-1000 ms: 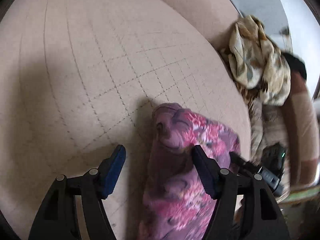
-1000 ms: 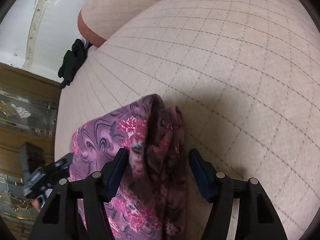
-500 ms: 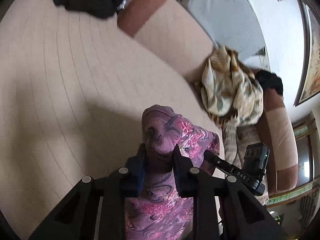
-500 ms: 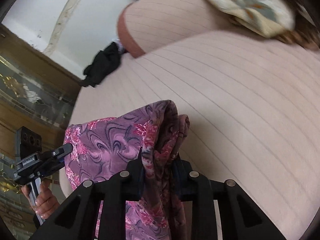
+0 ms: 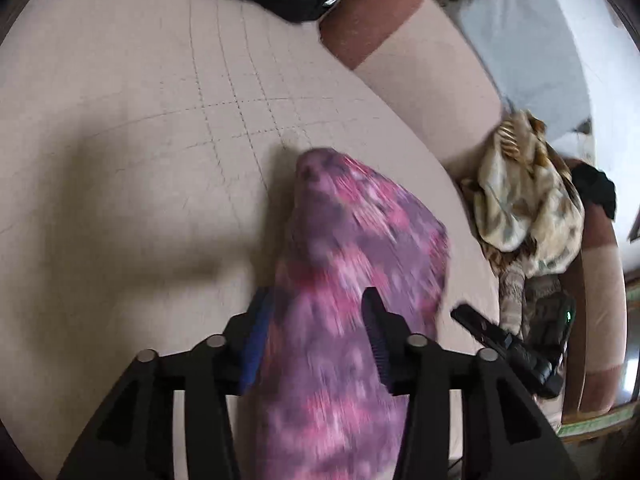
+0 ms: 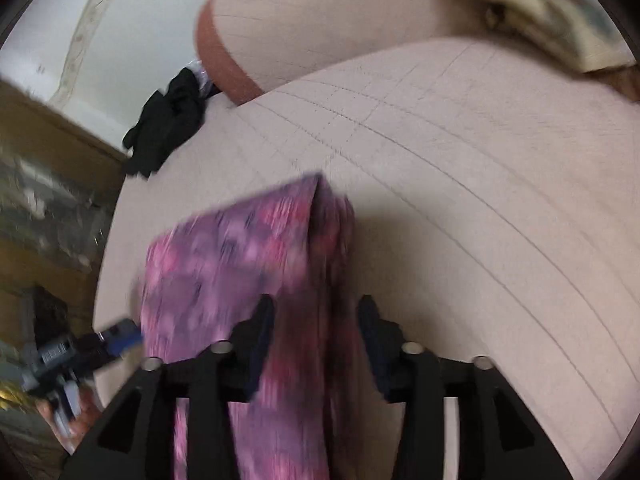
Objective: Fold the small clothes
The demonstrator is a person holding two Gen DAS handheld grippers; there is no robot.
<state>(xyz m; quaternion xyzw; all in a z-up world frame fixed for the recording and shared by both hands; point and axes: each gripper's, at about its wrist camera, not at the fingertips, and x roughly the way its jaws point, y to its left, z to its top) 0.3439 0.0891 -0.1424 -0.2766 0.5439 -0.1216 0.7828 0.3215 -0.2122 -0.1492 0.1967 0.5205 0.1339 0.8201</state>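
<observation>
Now both jaws seem parted around the purple garment (image 5: 352,248).

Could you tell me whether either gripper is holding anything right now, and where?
Nothing looks clamped: the purple floral garment lies between the parted fingers of the left gripper and right gripper.

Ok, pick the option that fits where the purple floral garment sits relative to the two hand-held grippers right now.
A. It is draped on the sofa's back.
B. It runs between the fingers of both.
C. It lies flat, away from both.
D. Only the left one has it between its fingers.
B: the purple floral garment runs between the fingers of the left hand-held gripper and, in the right wrist view, between those of the right hand-held gripper.
</observation>
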